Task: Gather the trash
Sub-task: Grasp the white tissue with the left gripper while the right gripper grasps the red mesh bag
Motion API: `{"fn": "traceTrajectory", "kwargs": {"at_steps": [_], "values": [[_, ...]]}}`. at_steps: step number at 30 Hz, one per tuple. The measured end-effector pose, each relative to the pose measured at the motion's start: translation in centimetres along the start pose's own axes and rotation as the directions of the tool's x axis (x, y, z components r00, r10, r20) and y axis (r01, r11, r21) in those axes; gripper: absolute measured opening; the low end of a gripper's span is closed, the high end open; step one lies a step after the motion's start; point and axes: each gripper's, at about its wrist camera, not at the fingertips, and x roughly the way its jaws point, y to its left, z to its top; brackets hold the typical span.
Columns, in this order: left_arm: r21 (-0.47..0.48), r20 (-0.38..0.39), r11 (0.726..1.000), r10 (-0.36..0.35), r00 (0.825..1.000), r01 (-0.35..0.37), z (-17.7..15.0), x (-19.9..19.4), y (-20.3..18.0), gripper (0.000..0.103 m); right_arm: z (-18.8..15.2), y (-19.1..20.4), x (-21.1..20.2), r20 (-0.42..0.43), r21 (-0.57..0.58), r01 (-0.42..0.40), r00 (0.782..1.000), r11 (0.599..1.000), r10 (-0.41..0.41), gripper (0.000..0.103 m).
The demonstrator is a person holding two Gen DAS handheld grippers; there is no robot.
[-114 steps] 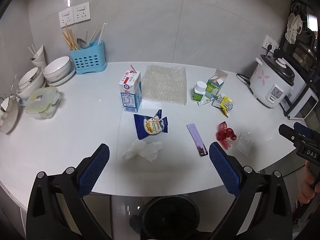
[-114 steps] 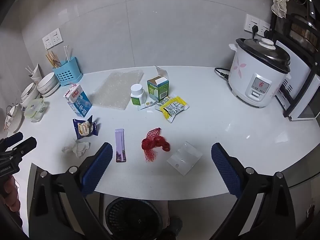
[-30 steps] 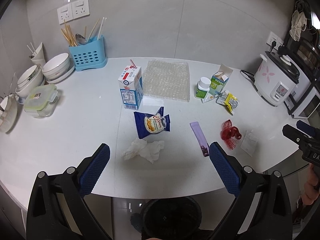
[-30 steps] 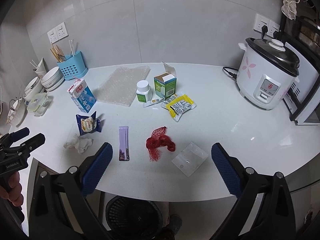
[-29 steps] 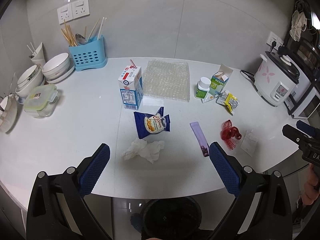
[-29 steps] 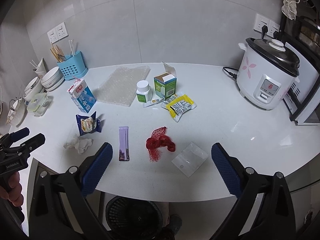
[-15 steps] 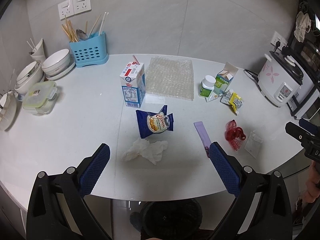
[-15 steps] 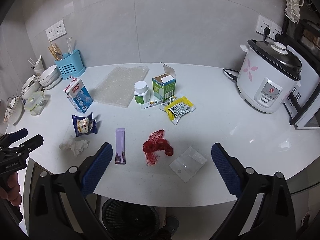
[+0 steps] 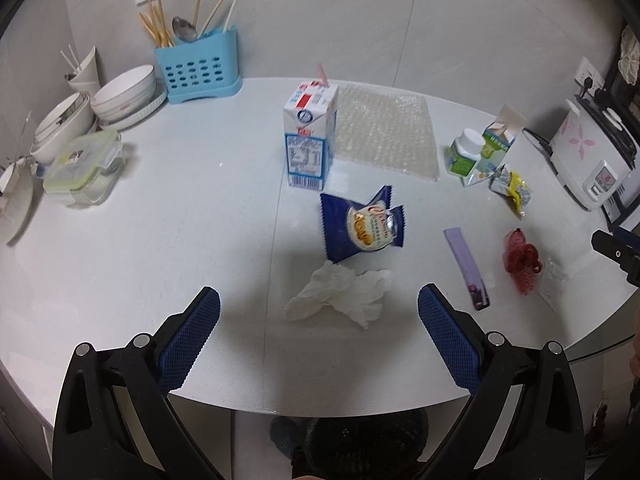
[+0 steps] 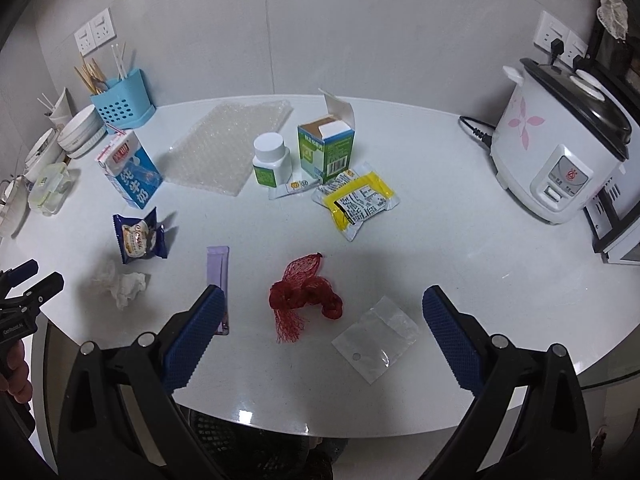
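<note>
Trash lies on the white counter (image 9: 160,240). A crumpled white tissue (image 9: 340,294) lies just ahead of my open, empty left gripper (image 9: 318,304). Behind it are a blue snack wrapper (image 9: 362,226) and a milk carton (image 9: 310,136). A purple sachet (image 9: 466,268) lies to the right. My right gripper (image 10: 320,300) is open and empty, just above a red mesh net (image 10: 304,298). A clear plastic bag (image 10: 376,340) lies right of the net. A yellow packet (image 10: 358,200), a green box (image 10: 326,148), a white bottle (image 10: 272,160) and bubble wrap (image 10: 228,144) lie farther back.
A black bin (image 10: 248,452) stands on the floor below the counter's front edge. A rice cooker (image 10: 560,140) stands at the right. Bowls (image 9: 124,96), a lidded food box (image 9: 80,164) and a blue utensil holder (image 9: 198,68) stand at the back left.
Both grippers have moved forward and down toward the counter. The tissue and the red net now sit closer between the fingers. Nothing on the counter has moved.
</note>
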Motion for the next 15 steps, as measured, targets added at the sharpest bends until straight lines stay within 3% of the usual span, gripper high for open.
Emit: {"fn": "traceTrajectory", "kwargs": {"at_steps": [15], "values": [[0.064, -0.111, 0.998, 0.003, 0.994, 0.005, -0.2, 7.5, -0.5, 0.097, 0.8, 0.4, 7.2, -0.119, -0.017, 0.018, 0.993, 1.000, -0.020, 0.094]]}}
